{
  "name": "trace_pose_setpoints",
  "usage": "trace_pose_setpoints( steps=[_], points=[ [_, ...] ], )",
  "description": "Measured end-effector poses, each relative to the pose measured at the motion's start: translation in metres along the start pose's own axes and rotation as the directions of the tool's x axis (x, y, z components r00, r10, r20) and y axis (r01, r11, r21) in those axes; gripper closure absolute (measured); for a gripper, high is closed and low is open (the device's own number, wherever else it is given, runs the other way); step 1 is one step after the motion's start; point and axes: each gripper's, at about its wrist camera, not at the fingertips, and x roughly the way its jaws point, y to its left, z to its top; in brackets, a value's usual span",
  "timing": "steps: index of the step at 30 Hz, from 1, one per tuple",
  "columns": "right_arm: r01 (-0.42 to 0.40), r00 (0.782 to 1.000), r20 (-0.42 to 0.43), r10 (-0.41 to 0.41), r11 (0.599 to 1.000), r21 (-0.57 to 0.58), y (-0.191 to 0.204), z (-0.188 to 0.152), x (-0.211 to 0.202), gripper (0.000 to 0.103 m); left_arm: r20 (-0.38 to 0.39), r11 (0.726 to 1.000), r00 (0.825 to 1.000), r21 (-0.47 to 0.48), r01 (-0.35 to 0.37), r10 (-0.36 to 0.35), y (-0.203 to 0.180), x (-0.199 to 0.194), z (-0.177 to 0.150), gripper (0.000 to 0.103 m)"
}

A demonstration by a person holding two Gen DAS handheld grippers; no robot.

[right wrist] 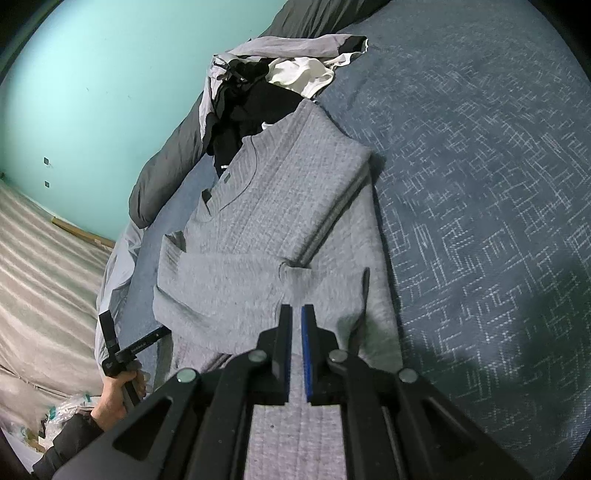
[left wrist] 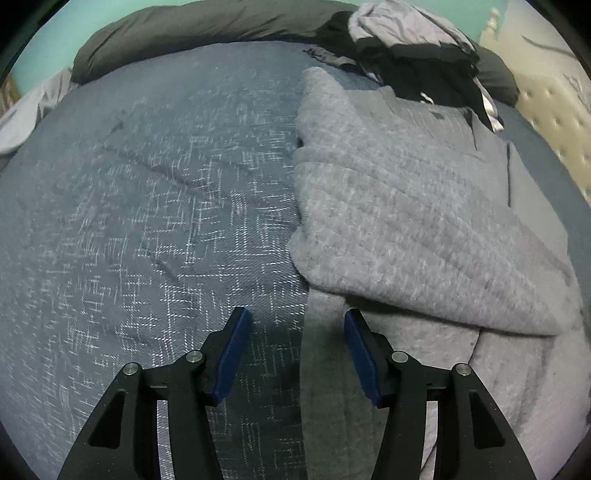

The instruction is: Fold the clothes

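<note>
- Big blue patterned bedspread (left wrist: 147, 221) covers the whole bed, stretching ahead of both tongs, with a dark pillow (left wrist: 184, 26) along the far edge.
- The grey knit sweater (right wrist: 280, 206) lies flat on it, collar pointing away from the tongs. Looks partly folded to me: one side is turned in over the body, and a sleeve (right wrist: 221, 269) lies crosswise just ahead of the right tongs. I'd say the bottom half still needs bringing up.
- A messy heap of other clothes (right wrist: 266, 85) (black, white, pale grey) sits well beyond the sweater, none of it folded, so plenty left to do.
- Left tongs (left wrist: 297, 321) hang with jaws moderately wide, nothing pinched, right over the sweater's long edge where it meets the bedspread.
- Right tongs (right wrist: 296, 310) are nearly closed. Sweater fabric sits right under them, but I can't tell if any is actually caught in there.
- The person's hand (right wrist: 122, 391) grips the left tool's handle beside the bed.
</note>
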Motion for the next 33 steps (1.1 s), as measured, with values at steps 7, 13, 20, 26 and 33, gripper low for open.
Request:
trace_pose_setpoints(
  steps=[7,13,20,26,33],
  points=[
    [0.0,1.0,0.004,0.0,1.0,-0.002,0.001,0.002,0.0,0.098,-0.018,1.0,1.0,-0.023,0.015,-0.016,0.001,0.008,0.002,0.032],
    [0.0,1.0,0.002,0.0,1.0,-0.003,0.0,0.002,0.001,0.098,-0.038,0.999,0.999,-0.023,0.032,-0.033,-0.006,0.015,0.004,0.02],
    [0.0,1.0,0.001,0.0,1.0,-0.003,0.0,0.001,0.003,0.098,0.029,1.0,1.0,0.001,-0.003,0.003,-0.006,-0.002,0.008,0.025],
    [0.002,1.0,-0.005,-0.002,1.0,-0.009,0.001,0.0,0.005,0.098,0.051,0.995,0.997,0.076,-0.06,0.056,-0.015,0.0,0.01,0.047],
    [0.01,1.0,-0.015,-0.01,1.0,-0.012,0.001,0.001,0.009,0.098,0.101,0.99,0.994,0.132,-0.052,0.038,-0.031,-0.003,0.02,0.066]
  ],
)
